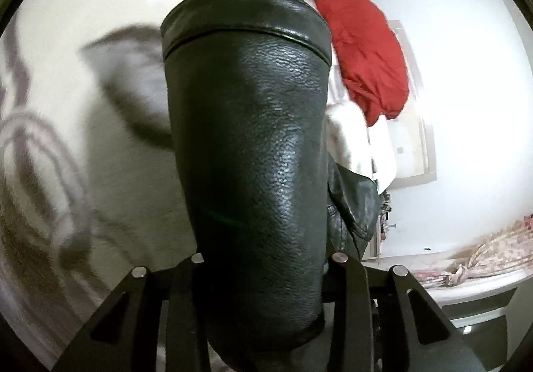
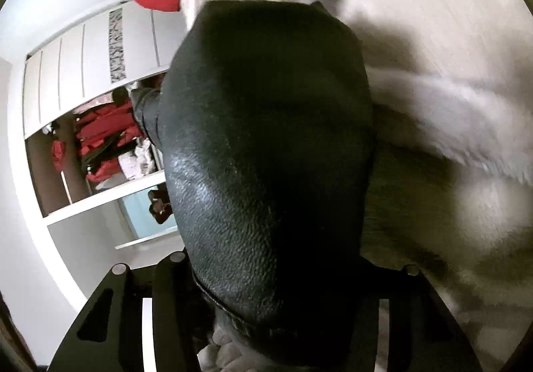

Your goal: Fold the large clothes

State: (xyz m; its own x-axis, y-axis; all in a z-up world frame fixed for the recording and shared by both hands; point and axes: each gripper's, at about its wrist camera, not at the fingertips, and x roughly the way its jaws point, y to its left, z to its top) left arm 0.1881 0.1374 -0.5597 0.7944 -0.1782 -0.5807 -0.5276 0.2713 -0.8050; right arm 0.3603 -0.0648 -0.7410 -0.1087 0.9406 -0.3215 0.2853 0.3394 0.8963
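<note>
A black leather jacket (image 1: 253, 145) fills the middle of both wrist views, lifted clear of the bed (image 1: 83, 5) below; in the left view a long sleeve-like tube of it runs from the near edge straight away, its stitched cuff band at the far end, so its long axis lies along the left tool (image 1: 263, 265); this tool's arms stand narrow on either side of the leather and appear to clamp it, though the fingertips are hidden behind it; in the right view a rounded bulge of the same jacket (image 2: 266, 145) covers the right tool (image 2: 266, 272), whose arms also flank the leather and seem to hold it, the tips again hidden, a seamed edge showing near the bottom.

The bed carries a pale cover with blurred grey patterns, open to the left in the left view and to the right in the other; a red garment (image 1: 363, 49) lies at its far side, just beyond the leather.

Past that are white walls, a white wardrobe (image 2: 83, 52) with an open shelf of red clothes (image 2: 103, 135), and a floral cloth (image 1: 483, 255) on a white ledge at the right.
</note>
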